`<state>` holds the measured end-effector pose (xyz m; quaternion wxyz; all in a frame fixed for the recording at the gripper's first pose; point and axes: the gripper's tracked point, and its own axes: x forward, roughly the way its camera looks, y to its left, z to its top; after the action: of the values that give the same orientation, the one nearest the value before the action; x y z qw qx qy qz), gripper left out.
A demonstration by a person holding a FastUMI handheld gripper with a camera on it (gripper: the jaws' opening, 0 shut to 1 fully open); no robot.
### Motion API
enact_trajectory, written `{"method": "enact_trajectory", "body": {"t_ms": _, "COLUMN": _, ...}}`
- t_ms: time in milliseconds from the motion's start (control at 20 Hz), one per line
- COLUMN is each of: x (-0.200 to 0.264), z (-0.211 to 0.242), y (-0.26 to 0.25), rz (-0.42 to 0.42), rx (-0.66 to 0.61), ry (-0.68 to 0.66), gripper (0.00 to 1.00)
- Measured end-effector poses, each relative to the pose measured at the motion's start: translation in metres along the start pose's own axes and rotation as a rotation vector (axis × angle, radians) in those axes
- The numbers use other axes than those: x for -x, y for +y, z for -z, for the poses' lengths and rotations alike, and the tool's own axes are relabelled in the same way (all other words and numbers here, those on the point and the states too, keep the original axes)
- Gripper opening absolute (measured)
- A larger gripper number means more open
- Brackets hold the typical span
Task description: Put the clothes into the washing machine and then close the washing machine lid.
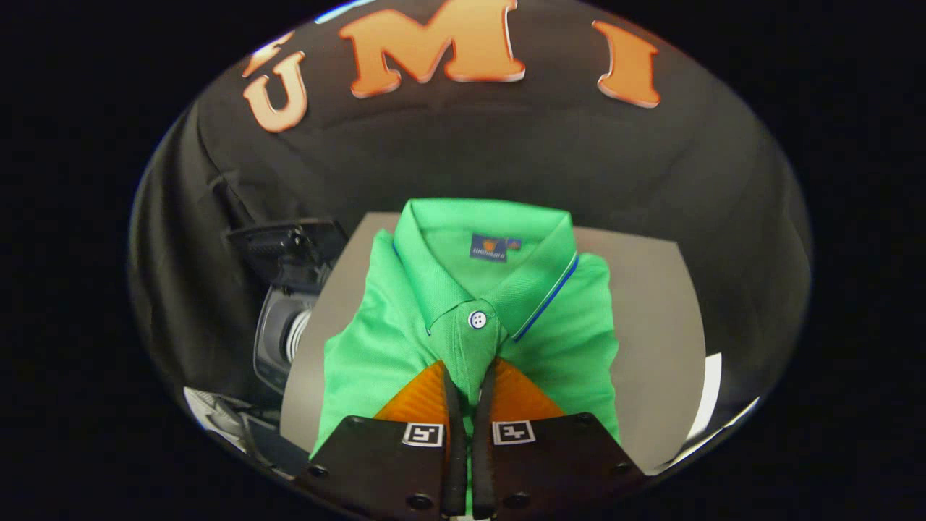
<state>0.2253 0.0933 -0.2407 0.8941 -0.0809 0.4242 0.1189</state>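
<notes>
Gripper view had you sitting right on top of the green polo shirt (405,347), which lay folded flat on the grey table (651,304). The gripper (470,391) was nearly closed, the two black pads only a narrow gap apart, with a ridge of the shirt's button placket pinched up between them. Looked to me like both fingers were pressing on that fabric, so I'd call it a grip on the shirt, though only on a thin fold of it and not the whole stack.

The thing your next move hung on: the shirt ran lengthwise straight away from you, collar (485,246) at the far end beyond the fingertips, white button (477,319) just ahead of them, and the rest of the body spread out to either side of the fingers and under them. So you were holding it on its centre line, near the top, with most of the cloth hanging off behind and beside the pinch.

A dark, round-fronted machine (286,304) sat off the table's edge to your left. Couldn't tell from here whether that was the washer or whether any lid was open. If it was, my guess is you needed to lift, then swing left, and the folded body would likely unfold and trail as it came up.
</notes>
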Motion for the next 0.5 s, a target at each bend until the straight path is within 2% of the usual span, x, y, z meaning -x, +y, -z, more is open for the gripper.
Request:
{"method": "enact_trajectory", "body": {"t_ms": 100, "x": 0.003, "z": 0.001, "y": 0.002, "rz": 0.051, "rx": -0.009, "ry": -0.241, "gripper": 0.11}}
{"method": "enact_trajectory", "body": {"t_ms": 200, "x": 0.006, "z": 0.002, "y": 0.001, "rz": 0.115, "rx": 0.004, "ry": -0.389, "gripper": 0.11}}
{"method": "enact_trajectory", "body": {"t_ms": 250, "x": 0.008, "z": -0.002, "y": 0.003, "rz": 0.119, "rx": 0.004, "ry": -0.448, "gripper": 0.11}}
{"method": "enact_trajectory", "body": {"t_ms": 350, "x": 0.026, "z": -0.017, "y": 0.011, "rz": 0.064, "rx": -0.039, "ry": -0.565, "gripper": 0.11}}
{"method": "enact_trajectory", "body": {"t_ms": 500, "x": 0.069, "z": -0.032, "y": 0.018, "rz": 0.021, "rx": -0.074, "ry": -0.669, "gripper": 0.10}}
